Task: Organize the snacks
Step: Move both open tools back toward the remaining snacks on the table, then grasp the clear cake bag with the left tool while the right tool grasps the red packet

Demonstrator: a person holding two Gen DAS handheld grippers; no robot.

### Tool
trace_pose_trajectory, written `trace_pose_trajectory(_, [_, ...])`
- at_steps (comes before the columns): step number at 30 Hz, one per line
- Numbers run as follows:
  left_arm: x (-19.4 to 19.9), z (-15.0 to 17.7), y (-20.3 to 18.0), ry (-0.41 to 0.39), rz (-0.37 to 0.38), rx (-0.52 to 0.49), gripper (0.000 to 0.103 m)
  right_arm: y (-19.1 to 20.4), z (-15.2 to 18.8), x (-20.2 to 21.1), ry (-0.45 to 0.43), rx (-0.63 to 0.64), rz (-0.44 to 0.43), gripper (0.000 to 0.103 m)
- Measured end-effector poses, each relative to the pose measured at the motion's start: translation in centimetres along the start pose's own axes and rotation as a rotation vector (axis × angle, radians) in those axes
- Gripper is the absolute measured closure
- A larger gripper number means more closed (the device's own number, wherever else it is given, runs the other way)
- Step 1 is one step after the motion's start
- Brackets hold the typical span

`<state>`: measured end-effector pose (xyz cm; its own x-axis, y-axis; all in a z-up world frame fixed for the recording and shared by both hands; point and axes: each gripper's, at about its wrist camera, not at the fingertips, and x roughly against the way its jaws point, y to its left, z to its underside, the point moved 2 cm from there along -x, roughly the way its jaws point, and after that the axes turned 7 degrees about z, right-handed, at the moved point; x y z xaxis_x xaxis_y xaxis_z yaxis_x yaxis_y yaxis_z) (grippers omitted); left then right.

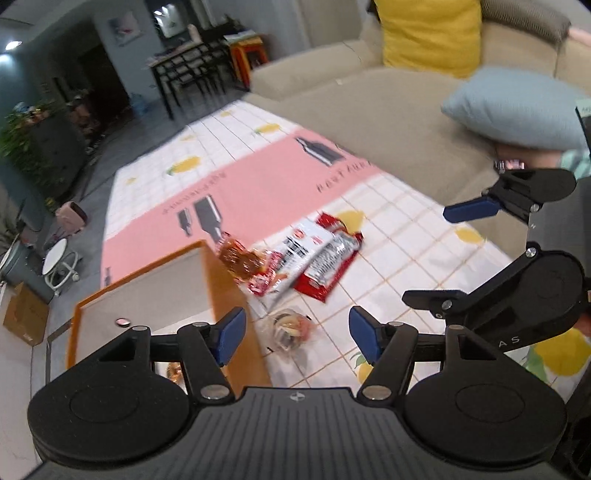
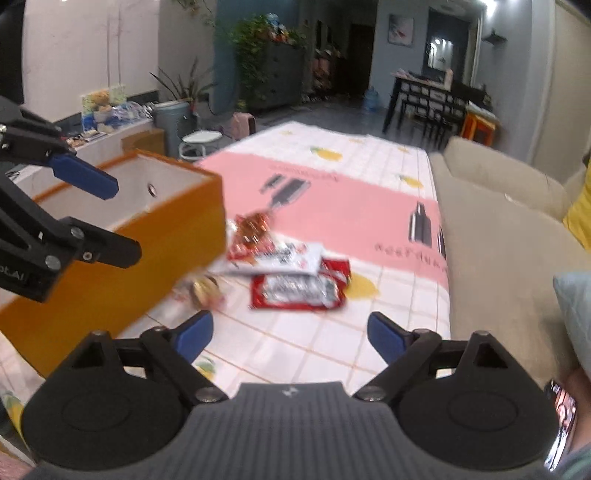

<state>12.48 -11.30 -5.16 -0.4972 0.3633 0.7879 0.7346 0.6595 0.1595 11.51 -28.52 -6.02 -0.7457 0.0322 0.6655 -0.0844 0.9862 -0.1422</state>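
Note:
Several snacks lie in a loose pile on the lemon-print tablecloth: a red packet, a white-and-red packet, an orange-brown foil snack and a clear-wrapped snack. Left of them stands an orange box with a white inside. My left gripper is open above the clear-wrapped snack, beside the box's corner. Right of the pile, my right gripper hangs open and holds nothing.
A beige sofa runs along the table's right side, with a light blue cushion and a yellow cushion. A phone shows at the lower right. Beyond the cloth's pink band are a dining table and chairs.

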Motion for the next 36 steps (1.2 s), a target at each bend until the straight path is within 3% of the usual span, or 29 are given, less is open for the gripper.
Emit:
trace_pose_trajectory(9, [-6.3,-1.4,0.2,0.161,0.042,-0.123,0.031,-1.1,0.4,-5.2,0.029,0.061,-0.040,0.020])
trace_pose_trajectory(14, [-9.1,-1.8,0.2,0.256,0.056,-0.201,0.031,-0.6,0.0,-8.8,0.028,0.207,-0.047,0.020])
trace_pose_trajectory(20, [-12.0,-1.7,-0.1,0.388,0.051,-0.266,0.032,-0.8,-0.7,-12.0,0.022,0.291,-0.102,0.018])
trace_pose_trajectory(30, [-14.6,-2.0,0.6,0.464,0.073,-0.218,0.038,-1.4,-1.5,-15.3,0.032,0.260,-0.172,0.011])
trace_pose_trajectory(32, [-14.8,-2.0,0.9,0.469,0.083,-0.194,0.041,-1.3,-1.3,-15.8,0.050,0.252,-0.177,0.014])
trace_pose_trajectory(34, [-15.0,-2.0,1.2,0.475,0.091,-0.163,0.049,-1.4,-1.1,-16.1,0.071,0.230,-0.192,0.024])
trace_pose_trajectory(36, [-15.1,-1.8,1.6,0.479,0.094,-0.130,0.050,-1.3,-0.8,-16.2,0.074,0.214,-0.192,0.030])
